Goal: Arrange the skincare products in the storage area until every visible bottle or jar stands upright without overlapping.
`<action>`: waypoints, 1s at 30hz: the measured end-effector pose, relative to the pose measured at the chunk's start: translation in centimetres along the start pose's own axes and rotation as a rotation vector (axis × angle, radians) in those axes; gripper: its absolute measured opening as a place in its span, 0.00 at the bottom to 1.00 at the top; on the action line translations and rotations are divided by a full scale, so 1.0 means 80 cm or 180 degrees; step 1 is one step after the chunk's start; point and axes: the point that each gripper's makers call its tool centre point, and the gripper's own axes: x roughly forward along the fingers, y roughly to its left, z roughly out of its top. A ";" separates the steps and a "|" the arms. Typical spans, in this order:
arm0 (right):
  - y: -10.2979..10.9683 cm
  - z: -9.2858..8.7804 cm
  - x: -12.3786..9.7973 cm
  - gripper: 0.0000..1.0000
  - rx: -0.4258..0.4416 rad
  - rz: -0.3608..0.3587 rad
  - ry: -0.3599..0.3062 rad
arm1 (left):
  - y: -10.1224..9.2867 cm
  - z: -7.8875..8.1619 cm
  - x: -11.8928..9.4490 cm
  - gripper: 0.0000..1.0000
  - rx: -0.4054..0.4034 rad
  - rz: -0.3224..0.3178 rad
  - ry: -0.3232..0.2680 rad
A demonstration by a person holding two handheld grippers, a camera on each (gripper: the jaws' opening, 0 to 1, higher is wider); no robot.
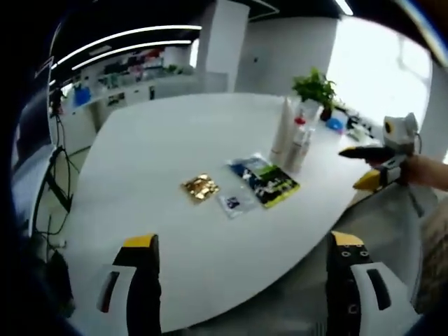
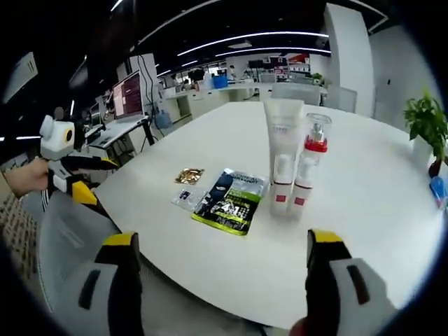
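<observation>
Both tools, left tool [image 1: 241,262] and right tool [image 2: 220,262], are open and empty; approach the upright bottles [image 2: 294,164] near the counter [image 2: 364,231] edge slowly, avoiding the flat sachets [image 2: 231,199].

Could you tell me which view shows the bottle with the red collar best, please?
The right gripper view: the red-collared bottle stands close, upright, clear cap visible. The left gripper view shows it small and blurred among the tubes.

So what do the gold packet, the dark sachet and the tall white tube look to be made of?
Gold packet: crinkled metallic foil, by its glints. Dark sachet: glossy printed plastic film, probably; it lies flat. Tall white tube: matte opaque plastic, seemingly, standing upright on its cap.
</observation>
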 end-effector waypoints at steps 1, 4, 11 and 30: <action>0.001 0.001 0.000 0.99 0.0008 0.0005 -0.0018 | 0.000 -0.001 0.001 0.97 0.0015 0.0007 0.0019; 0.003 -0.002 0.002 0.99 -0.0013 0.0013 -0.0005 | -0.001 -0.002 0.001 0.97 0.0046 0.0018 0.0035; 0.001 -0.001 0.000 0.99 -0.0015 0.0013 -0.0057 | 0.001 -0.004 0.003 0.97 0.0079 0.0064 0.0092; -0.007 0.010 -0.007 0.99 0.0173 0.0049 -0.0201 | 0.005 0.016 0.036 0.97 -0.0067 0.0134 0.0122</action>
